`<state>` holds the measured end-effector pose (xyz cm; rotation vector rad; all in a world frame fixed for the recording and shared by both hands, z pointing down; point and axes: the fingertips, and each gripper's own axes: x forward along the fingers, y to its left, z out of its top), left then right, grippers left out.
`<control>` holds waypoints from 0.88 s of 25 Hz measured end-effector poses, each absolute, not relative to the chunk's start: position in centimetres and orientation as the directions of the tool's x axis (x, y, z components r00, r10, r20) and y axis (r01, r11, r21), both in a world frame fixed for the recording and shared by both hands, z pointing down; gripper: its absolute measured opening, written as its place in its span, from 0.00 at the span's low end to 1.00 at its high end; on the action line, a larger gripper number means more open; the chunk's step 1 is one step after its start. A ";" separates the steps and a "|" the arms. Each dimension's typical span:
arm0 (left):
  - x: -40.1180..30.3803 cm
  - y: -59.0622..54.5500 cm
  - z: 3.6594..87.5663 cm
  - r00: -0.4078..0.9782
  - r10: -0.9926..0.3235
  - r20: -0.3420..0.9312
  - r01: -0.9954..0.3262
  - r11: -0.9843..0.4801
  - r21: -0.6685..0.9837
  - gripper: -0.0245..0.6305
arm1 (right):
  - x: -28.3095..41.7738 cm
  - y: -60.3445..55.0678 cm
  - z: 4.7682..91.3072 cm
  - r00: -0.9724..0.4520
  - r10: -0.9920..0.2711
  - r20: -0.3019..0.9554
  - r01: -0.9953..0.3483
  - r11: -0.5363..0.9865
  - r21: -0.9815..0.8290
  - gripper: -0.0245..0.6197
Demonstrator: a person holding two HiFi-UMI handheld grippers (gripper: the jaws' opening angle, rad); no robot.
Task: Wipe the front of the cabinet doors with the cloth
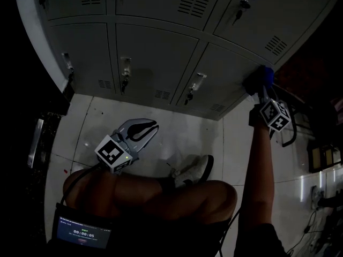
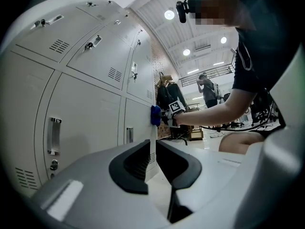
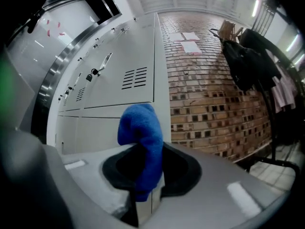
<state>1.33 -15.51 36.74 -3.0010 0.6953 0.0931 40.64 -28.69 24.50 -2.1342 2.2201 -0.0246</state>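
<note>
So, quick one: where was the cloth (image 3: 140, 128) sitting relative to the jaws at that point?

Reply: Right gripper (image 3: 150, 149) had it. In the right gripper view the jaws were clamped on it. The blue cloth was pinched between the pads (image 3: 181, 171), with a fat bulge sticking up past the tips and a shorter end hanging down between them. From the head view the bunched end was up against the cabinet (image 1: 155, 52), on the bottom-row door (image 1: 236, 74) at the far right, close to that door's outer edge. The left gripper view agreed: cloth touching the door front, with the right gripper's marker cube (image 2: 177, 107) just behind it.

OP: And the left gripper (image 2: 153, 149)? Doing anything?

Reply: Nope. Its jaws were together, only a thin slit between the pads, nothing in it. It hung low over the floor (image 1: 187, 135), near the person's knee (image 1: 214, 197), well apart from the cloth and pointed roughly at the lower doors. The doors were grey, with vents (image 1: 162, 94) and little key locks (image 1: 124, 82). A brick wall (image 3: 209, 94) began right beside the cabinet's end, as seen from the right gripper.
</note>
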 end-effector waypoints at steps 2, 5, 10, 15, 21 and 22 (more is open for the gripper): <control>1.4 -15.5 36.7 0.896 -0.439 -0.072 -0.442 -0.896 -0.044 0.11 | 41.1 -28.5 24.7 -0.026 -0.999 -0.032 -0.997 0.028 -0.068 0.16; 1.3 -15.6 36.7 0.895 -0.440 -0.075 -0.443 -0.895 -0.043 0.11 | 40.6 -27.8 25.1 -0.037 -0.998 -0.041 -0.996 0.041 -0.086 0.16; 1.3 -15.6 36.5 0.896 -0.438 -0.080 -0.442 -0.896 -0.047 0.11 | 36.0 -26.2 26.0 -0.122 -0.992 -0.039 -0.992 0.123 -0.019 0.16; 1.3 -15.5 36.4 0.895 -0.437 -0.086 -0.442 -0.896 -0.048 0.11 | 28.3 -25.9 26.7 -0.271 -0.962 -0.037 -0.963 0.271 -0.004 0.16; 1.4 -15.1 36.0 0.896 -0.435 -0.088 -0.441 -0.896 -0.050 0.11 | 19.7 -27.7 28.7 -0.416 -0.909 0.009 -0.909 0.416 0.028 0.16; 1.4 -15.2 35.9 0.896 -0.435 -0.095 -0.440 -0.896 -0.054 0.11 | 18.7 -28.2 29.1 -0.428 -0.904 0.018 -0.903 0.428 0.032 0.16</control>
